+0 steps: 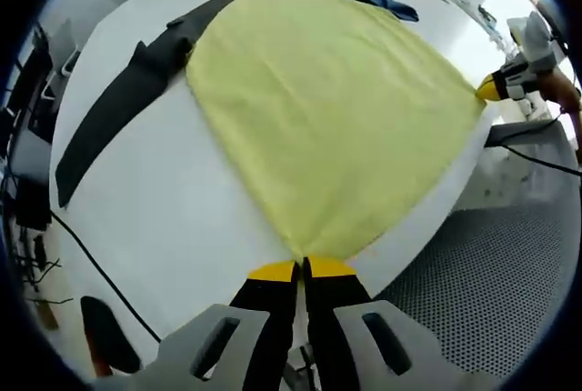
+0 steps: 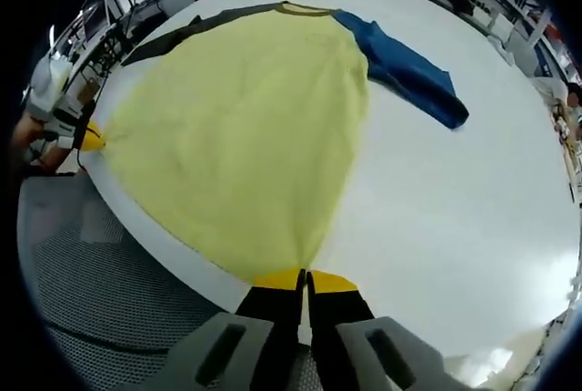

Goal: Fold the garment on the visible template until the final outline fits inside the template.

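The yellow garment (image 1: 327,109) is spread flat on the white table (image 1: 173,218). Each hem corner is pinched by the left gripper (image 1: 301,268) and right gripper (image 2: 304,277), apparently firmly; the hem should be lifted evenly and carried toward the collar.

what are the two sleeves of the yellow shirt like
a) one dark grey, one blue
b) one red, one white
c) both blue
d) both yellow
a: the shirt lies spread on the white table with a blue sleeve on one side and a dark grey sleeve on the other, while each tool, left and right, pinches a hem corner.
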